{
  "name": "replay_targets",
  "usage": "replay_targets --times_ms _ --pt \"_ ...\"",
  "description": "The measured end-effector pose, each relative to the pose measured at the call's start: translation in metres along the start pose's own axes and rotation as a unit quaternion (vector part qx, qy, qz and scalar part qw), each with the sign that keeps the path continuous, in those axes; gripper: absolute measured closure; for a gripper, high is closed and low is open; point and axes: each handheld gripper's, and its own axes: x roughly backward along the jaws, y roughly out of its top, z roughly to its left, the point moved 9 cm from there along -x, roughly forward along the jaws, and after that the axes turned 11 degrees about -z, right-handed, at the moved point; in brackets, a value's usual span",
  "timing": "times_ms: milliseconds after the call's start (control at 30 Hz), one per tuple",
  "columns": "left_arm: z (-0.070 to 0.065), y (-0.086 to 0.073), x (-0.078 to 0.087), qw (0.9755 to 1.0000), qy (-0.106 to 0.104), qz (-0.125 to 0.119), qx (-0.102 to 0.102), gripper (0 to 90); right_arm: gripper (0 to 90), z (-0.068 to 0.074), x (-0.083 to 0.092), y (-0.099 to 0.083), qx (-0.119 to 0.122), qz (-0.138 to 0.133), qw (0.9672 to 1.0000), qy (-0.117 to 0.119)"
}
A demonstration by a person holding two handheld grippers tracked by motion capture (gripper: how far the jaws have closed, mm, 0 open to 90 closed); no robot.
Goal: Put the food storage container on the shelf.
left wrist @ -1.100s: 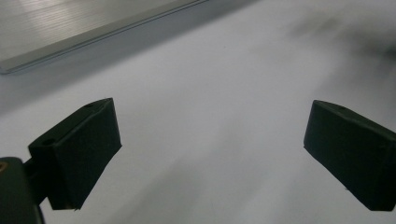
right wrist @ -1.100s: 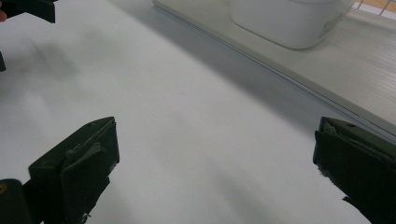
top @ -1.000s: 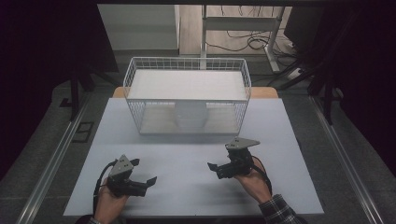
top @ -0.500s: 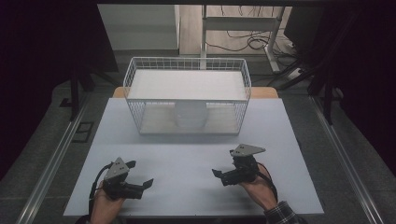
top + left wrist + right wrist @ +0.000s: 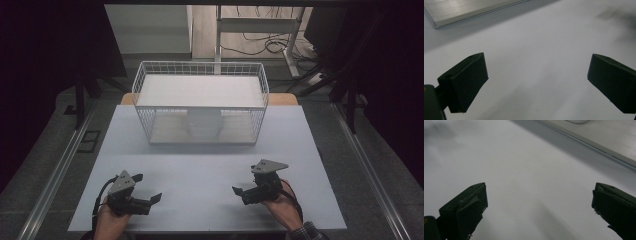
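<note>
Hand-held gripper pointing right, wide apart

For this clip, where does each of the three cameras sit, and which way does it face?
High view: above the person's side, looking forward and down on the white table and white wire basket; both hands, left gripper and right gripper show.
Left gripper view: rides the left gripper, looking along its open jaws at the table.
Right gripper view: rides the right gripper, jaws open, facing the table.
Shared: both gripper views show white table and a pale edge beyond.
</note>
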Motion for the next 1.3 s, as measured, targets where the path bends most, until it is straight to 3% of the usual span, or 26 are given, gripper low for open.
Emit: replay_targets --times_ms 467,800,1300 --pt "0.006 -0.003 0.011 0.9999 0.012 0.0 0.006 2.7 0.0 -0.006 0.017 -0.008 -0.009 -0.004 0.9998 -0.014" --pt "0.01 -0.004 0.02 0.9997 0.024 -0.002 0.01 2.9 0.0 -0.013 0.03 -0.012 -0.008 -0.01 0.9993 -0.036" --pt "0.016 -0.007 0.032 0.999 0.04 -0.009 0.016 3.0 0.0 -0.026 0.055 -0.021 -0.026 -0.023 0.9972 -0.066"
